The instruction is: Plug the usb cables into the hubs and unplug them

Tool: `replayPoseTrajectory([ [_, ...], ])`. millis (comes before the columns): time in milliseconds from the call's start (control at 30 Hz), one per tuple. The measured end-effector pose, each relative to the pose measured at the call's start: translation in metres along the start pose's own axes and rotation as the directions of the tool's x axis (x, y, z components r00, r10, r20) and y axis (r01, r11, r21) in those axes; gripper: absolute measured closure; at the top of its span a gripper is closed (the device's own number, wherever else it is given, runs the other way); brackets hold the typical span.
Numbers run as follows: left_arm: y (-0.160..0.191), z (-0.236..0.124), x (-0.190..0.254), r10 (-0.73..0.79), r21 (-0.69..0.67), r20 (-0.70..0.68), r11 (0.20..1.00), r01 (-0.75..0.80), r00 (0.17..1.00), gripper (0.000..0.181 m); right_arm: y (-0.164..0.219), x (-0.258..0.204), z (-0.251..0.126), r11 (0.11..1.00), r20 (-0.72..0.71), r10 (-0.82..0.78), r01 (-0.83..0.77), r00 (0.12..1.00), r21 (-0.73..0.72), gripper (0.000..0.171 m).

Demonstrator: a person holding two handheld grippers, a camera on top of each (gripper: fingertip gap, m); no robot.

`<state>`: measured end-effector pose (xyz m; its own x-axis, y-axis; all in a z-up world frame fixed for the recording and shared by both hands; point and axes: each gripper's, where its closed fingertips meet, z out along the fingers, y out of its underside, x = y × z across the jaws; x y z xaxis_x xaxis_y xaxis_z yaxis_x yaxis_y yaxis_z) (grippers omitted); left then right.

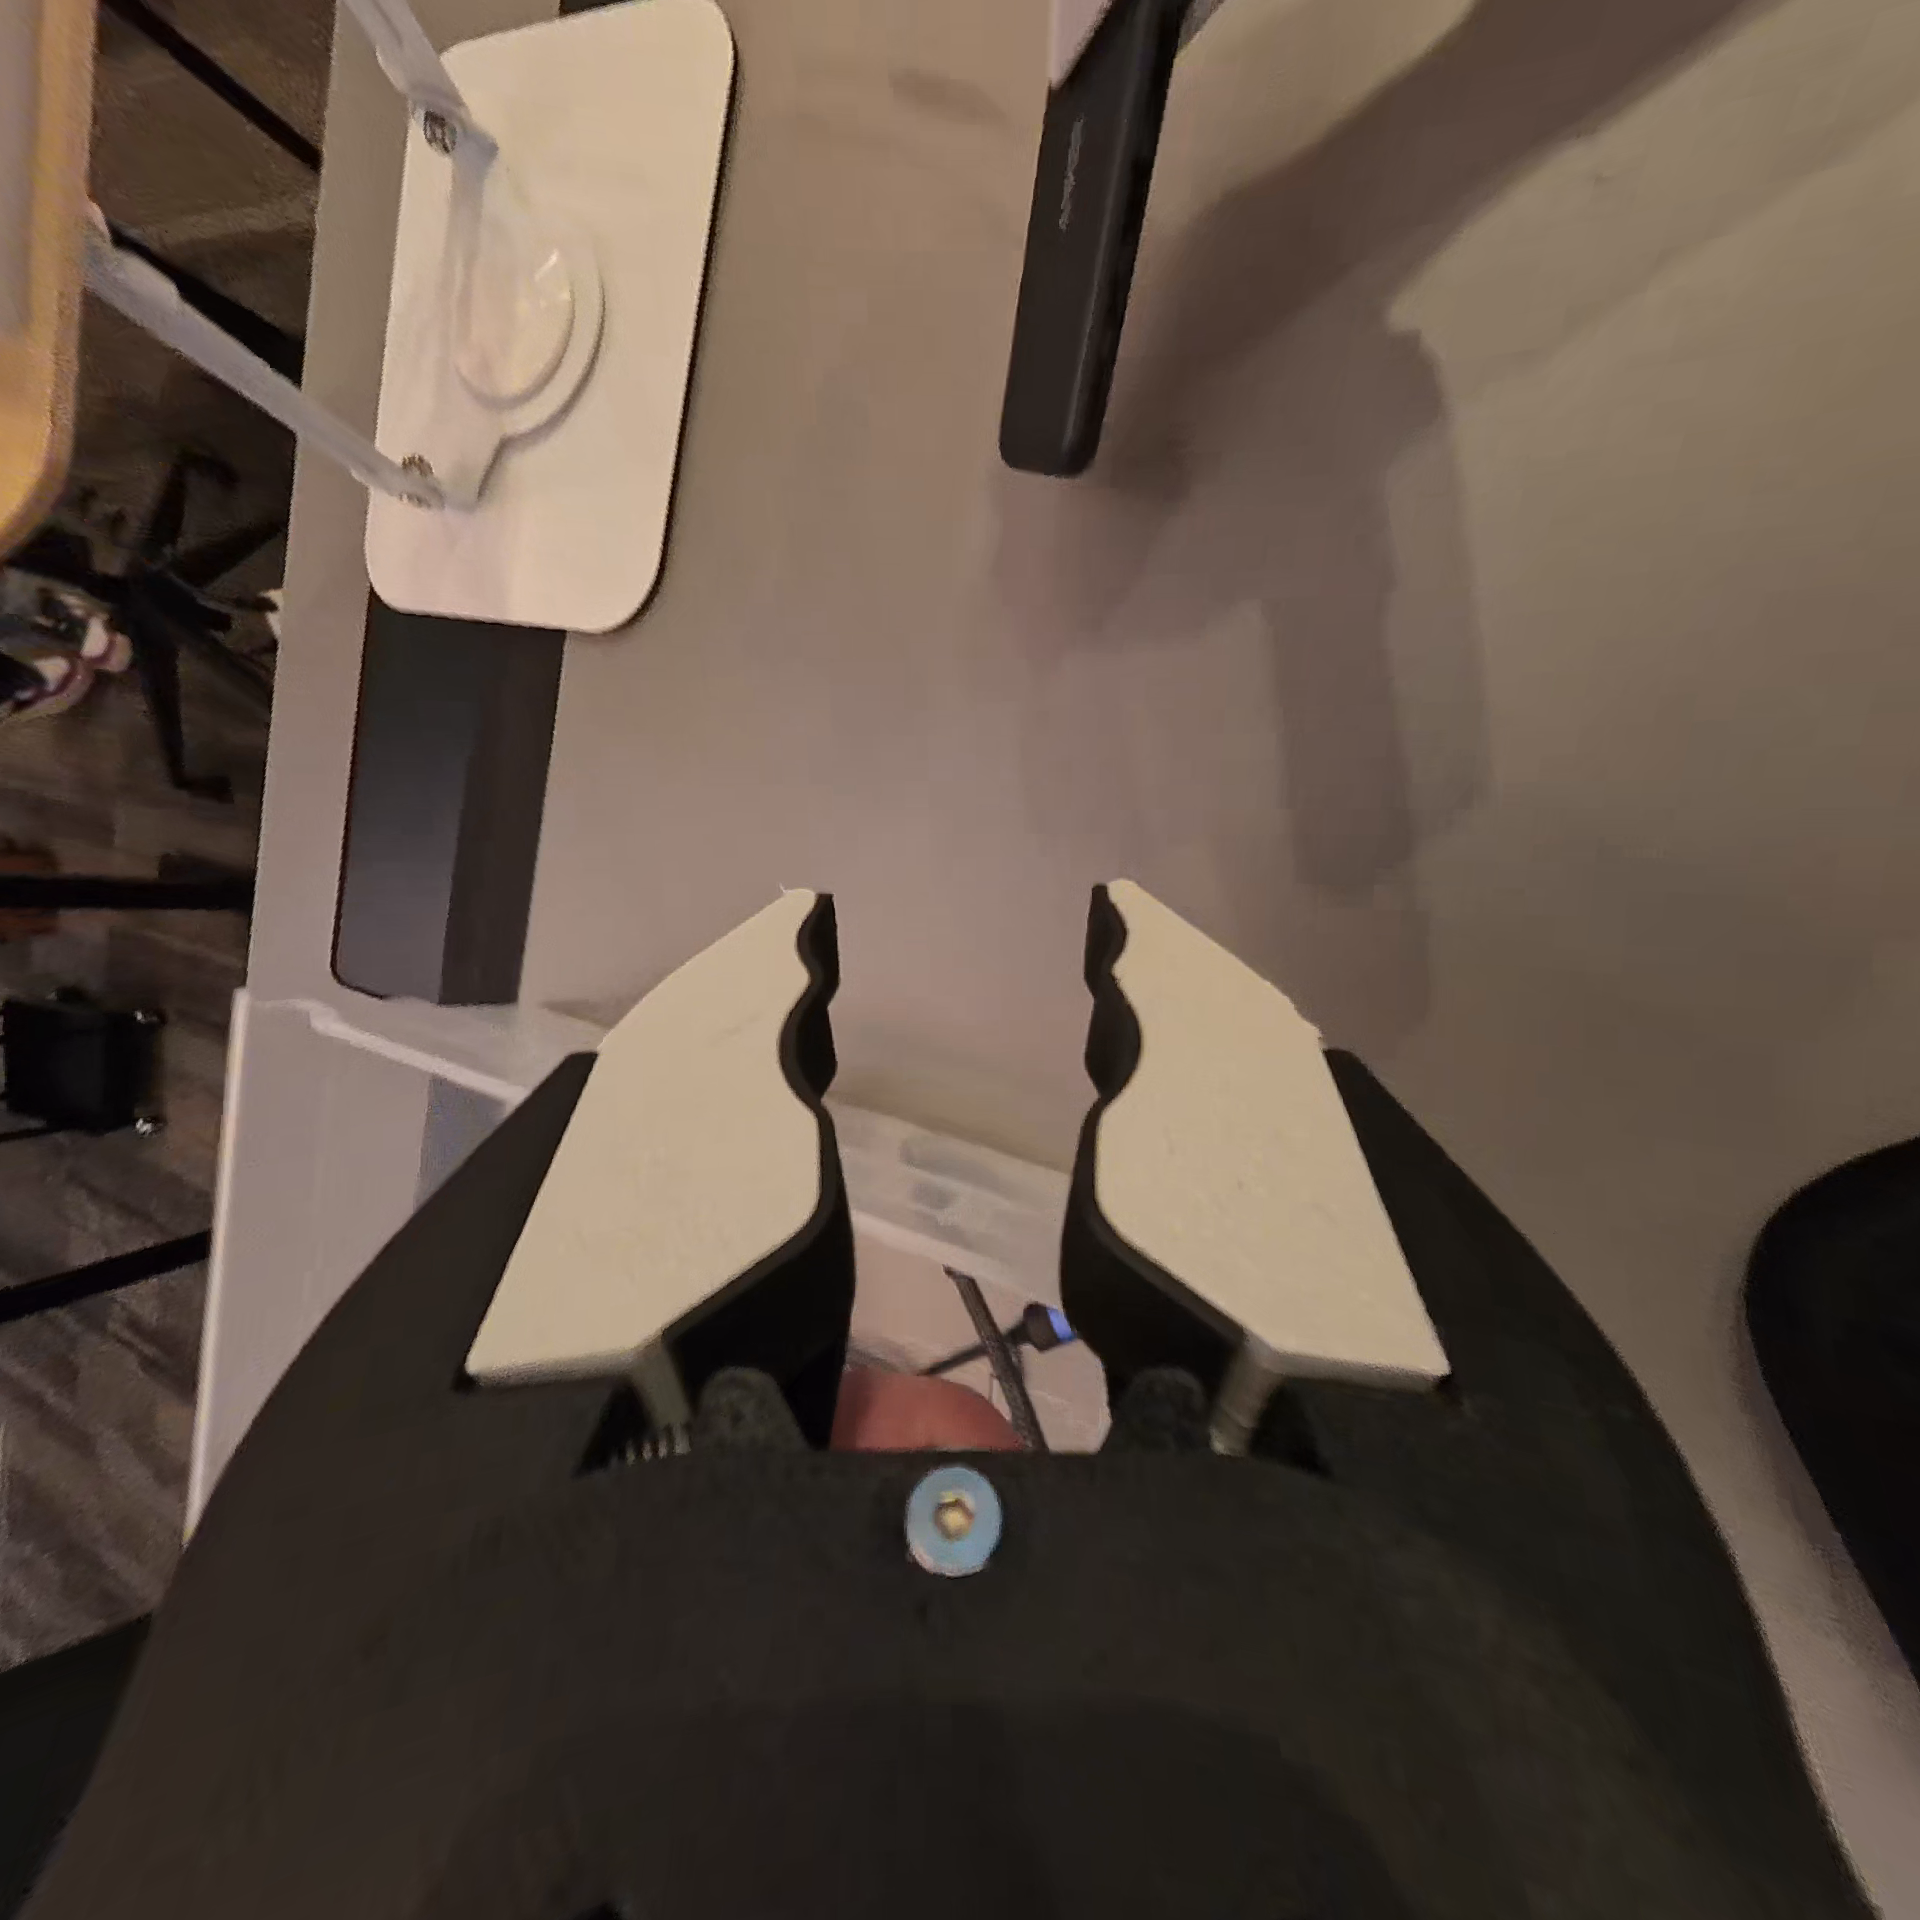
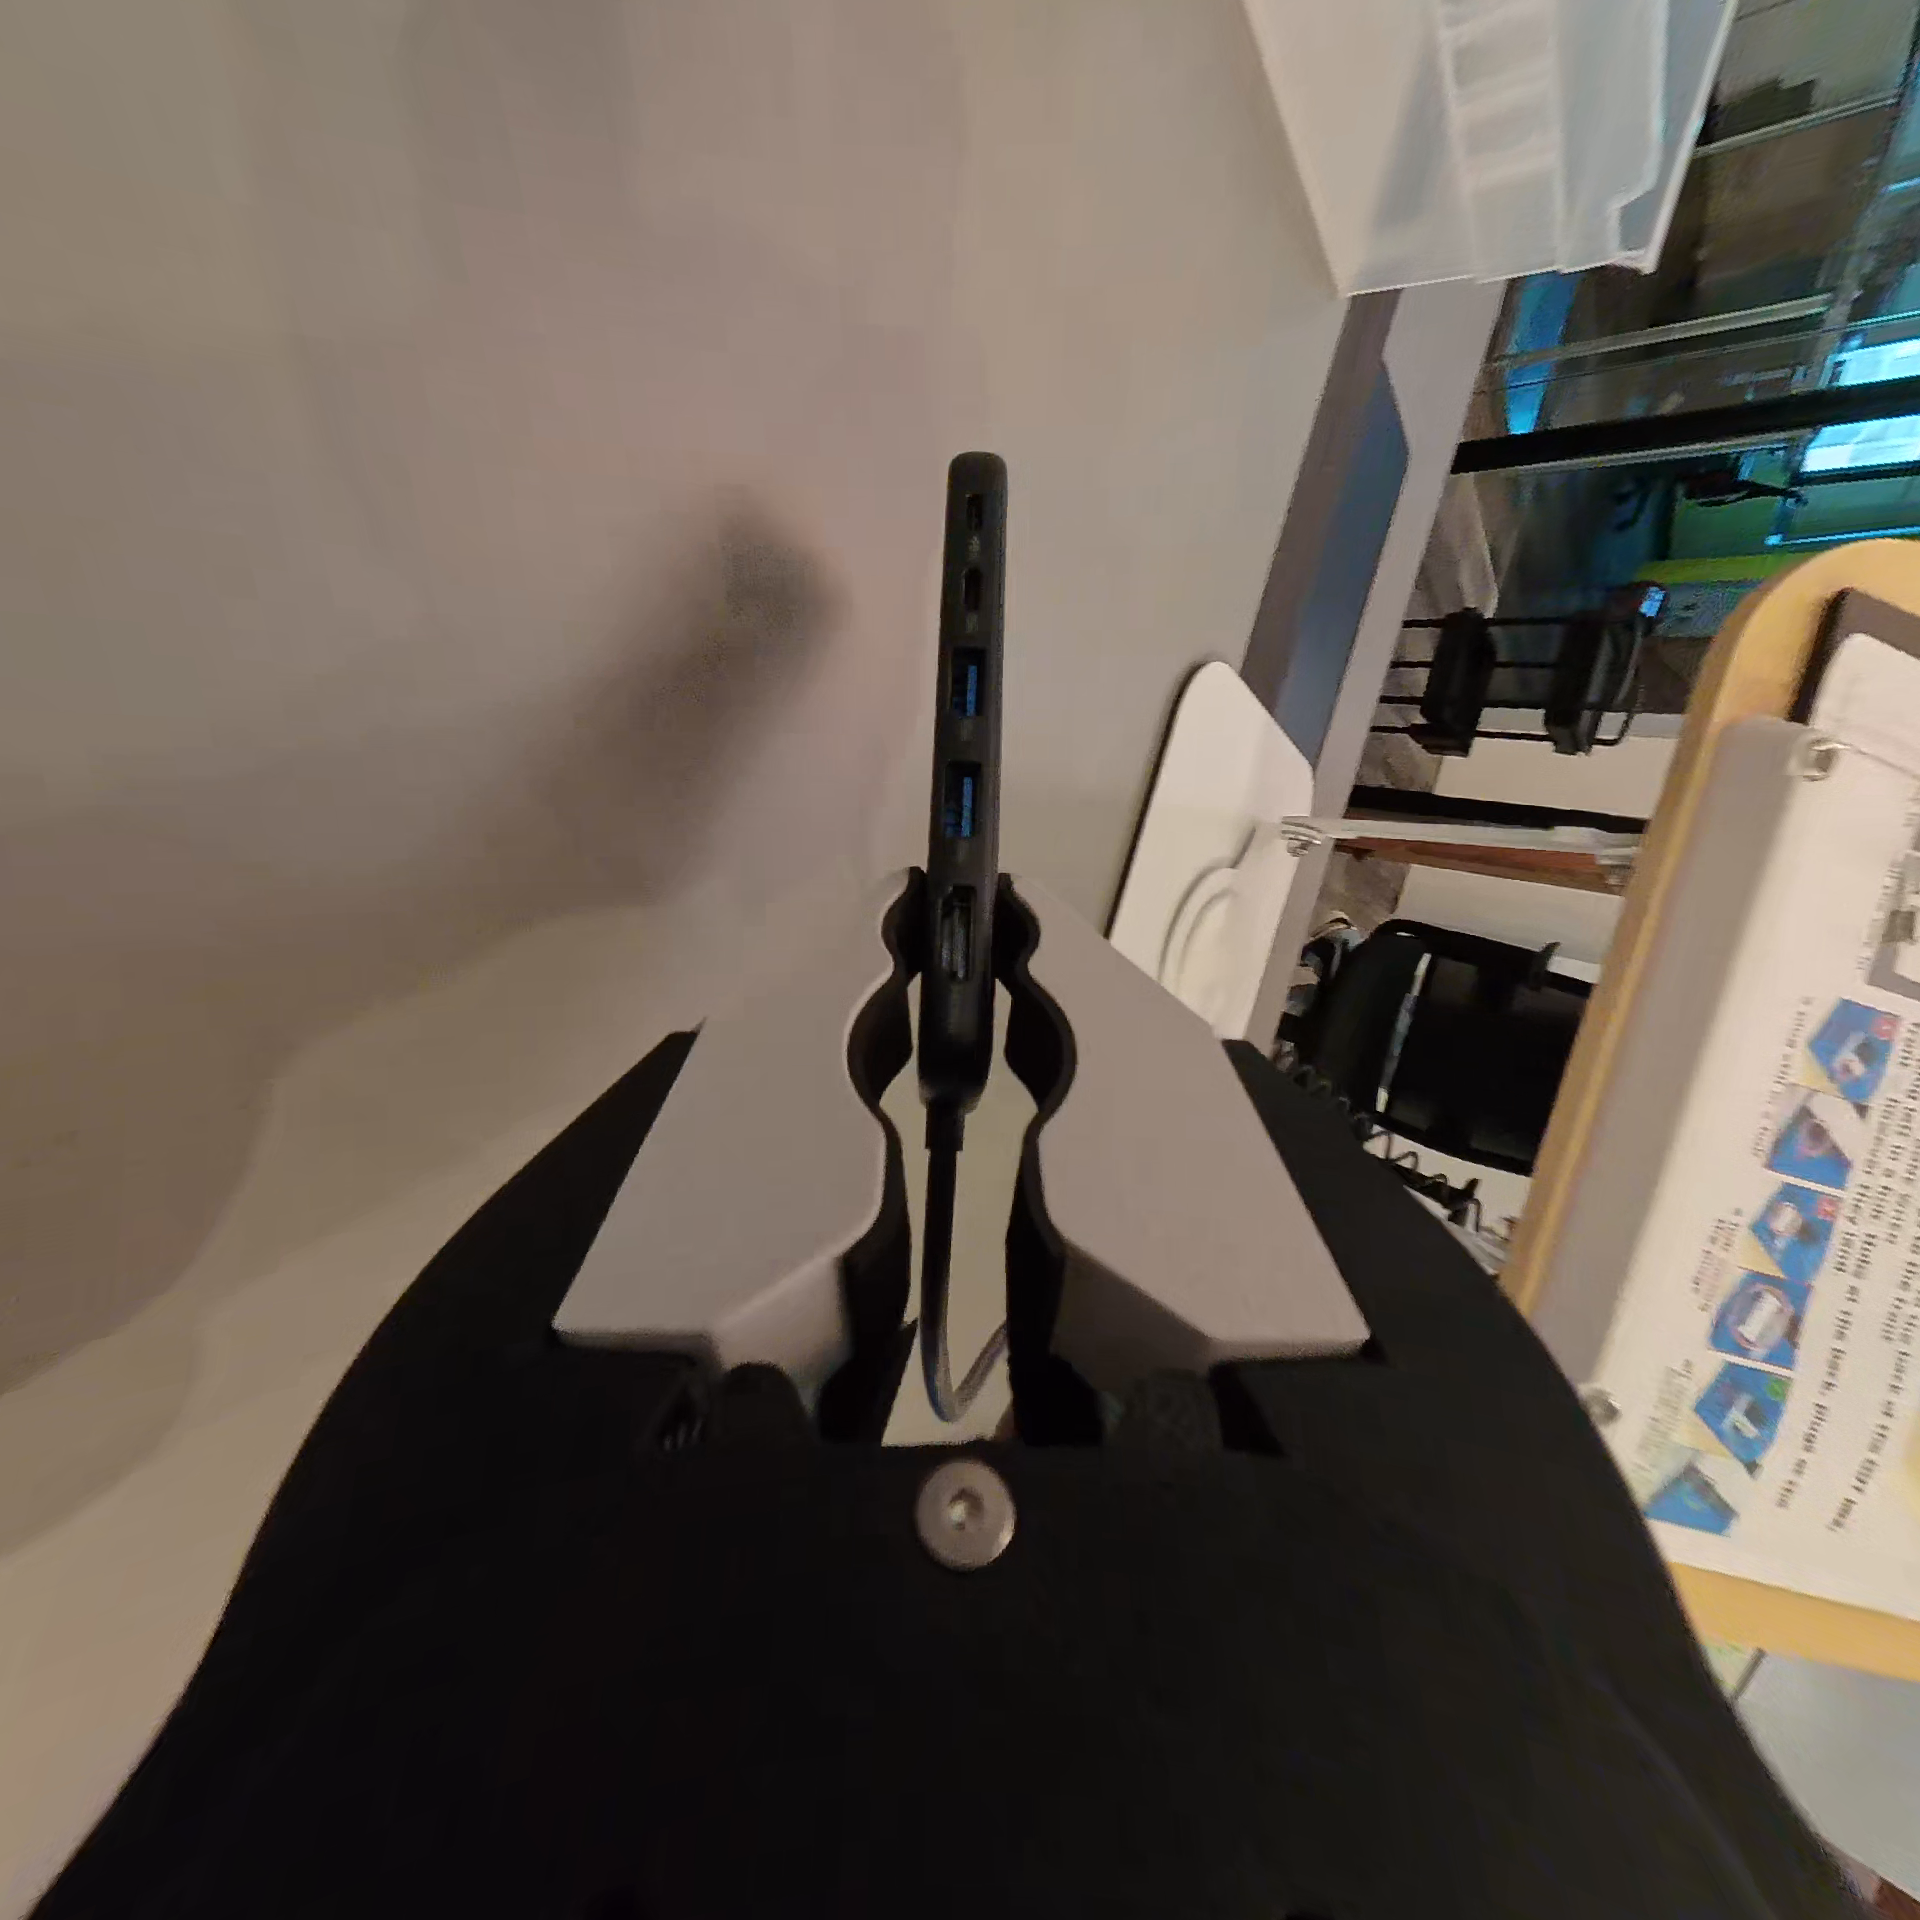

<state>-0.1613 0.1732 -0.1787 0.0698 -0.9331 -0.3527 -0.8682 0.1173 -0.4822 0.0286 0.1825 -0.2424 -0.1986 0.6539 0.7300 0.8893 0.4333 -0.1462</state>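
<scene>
My right gripper (image 2: 958,894) is shut on a slim black USB hub (image 2: 968,665) and holds it on edge above the white table (image 2: 416,416). The hub's port side faces the camera, with two blue USB ports, and all its ports are empty. The hub's own cable (image 2: 940,1226) trails back between the jaws. In the left wrist view the same hub (image 1: 1081,260) shows ahead, to the upper right. My left gripper (image 1: 961,914) is open and empty, well short of the hub. A braided cable with a plug (image 1: 1023,1340) lies below, behind the left jaws.
A white stand base (image 1: 561,312) with clear brackets sits at the table's left edge (image 1: 312,623). A clear plastic bin (image 2: 1475,135) stands at the far right of the right wrist view. A wooden board with an instruction sheet (image 2: 1787,1143) and a black chair (image 1: 1839,1382) are nearby. About 20 centimetres separates my left fingertips from my right.
</scene>
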Motion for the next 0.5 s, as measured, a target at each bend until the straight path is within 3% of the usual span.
replayPoseTrajectory([
  [233,0.029,-0.003,0.031,-0.027,-0.013,0.035,1.000,0.027,0.999,0.136,0.009,-0.010,0.020,0.999,0.009,0.024,-0.024,1.000,-0.029,0.163],
  [500,0.016,0.014,0.056,-0.004,0.021,0.049,1.000,0.003,0.999,0.136,0.018,-0.012,0.035,0.998,-0.040,0.016,-0.019,0.999,-0.056,0.161],
])
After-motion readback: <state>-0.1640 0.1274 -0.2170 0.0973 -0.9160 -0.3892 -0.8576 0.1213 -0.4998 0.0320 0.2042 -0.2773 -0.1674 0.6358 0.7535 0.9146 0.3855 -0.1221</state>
